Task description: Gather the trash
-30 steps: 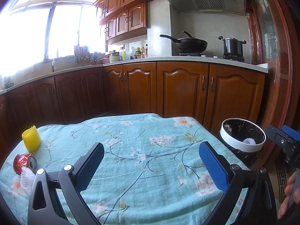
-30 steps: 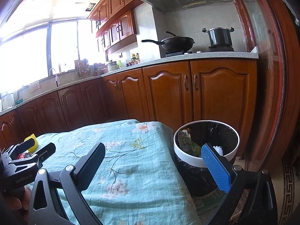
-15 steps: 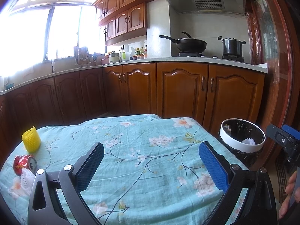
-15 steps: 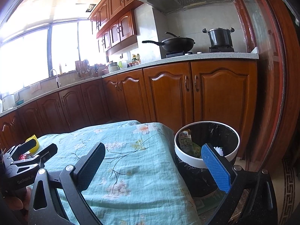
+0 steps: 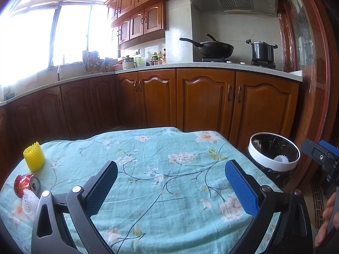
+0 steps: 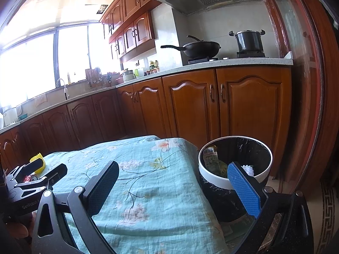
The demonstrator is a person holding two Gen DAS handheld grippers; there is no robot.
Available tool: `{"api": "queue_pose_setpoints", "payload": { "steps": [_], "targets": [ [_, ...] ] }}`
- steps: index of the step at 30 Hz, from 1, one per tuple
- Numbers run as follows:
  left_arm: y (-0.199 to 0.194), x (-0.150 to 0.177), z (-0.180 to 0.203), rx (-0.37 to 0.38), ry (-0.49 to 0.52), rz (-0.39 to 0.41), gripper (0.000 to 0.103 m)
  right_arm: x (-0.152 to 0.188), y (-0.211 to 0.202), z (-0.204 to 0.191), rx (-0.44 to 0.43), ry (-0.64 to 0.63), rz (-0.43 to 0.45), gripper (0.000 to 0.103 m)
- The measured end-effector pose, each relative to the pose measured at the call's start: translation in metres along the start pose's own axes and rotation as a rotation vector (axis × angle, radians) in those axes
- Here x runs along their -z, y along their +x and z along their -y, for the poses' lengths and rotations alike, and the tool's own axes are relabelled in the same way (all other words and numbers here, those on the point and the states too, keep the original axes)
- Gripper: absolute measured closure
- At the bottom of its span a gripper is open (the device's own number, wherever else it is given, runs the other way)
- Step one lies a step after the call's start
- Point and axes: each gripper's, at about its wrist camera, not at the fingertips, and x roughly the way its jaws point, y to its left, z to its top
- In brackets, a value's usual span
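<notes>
Crushed can (image 5: 26, 185) beside yellow foam sleeve (image 5: 34, 159), white netting (image 5: 29, 200).

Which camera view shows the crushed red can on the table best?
The left wrist view. There the red can lies in plain sight at the table's left edge, beside a white foam net, its silver top facing the camera. In the right wrist view only a small part of it shows behind the left claw.

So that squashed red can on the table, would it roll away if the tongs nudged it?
Probably not far: the red can looks dented, so it would likely wobble. It lies on its side against white foam netting, which may block it. Empty-looking, so probably light.
</notes>
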Motion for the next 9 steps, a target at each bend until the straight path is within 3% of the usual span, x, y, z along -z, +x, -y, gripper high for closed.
{"api": "queue_pose_setpoints", "payload": {
  "steps": [9],
  "targets": [
    [0.002,0.0007,0.0032,0.012,-0.006,-0.01,0.001,-0.0001,0.003,0.001,-0.003,0.019,-0.008,0.0]
  ]
}}
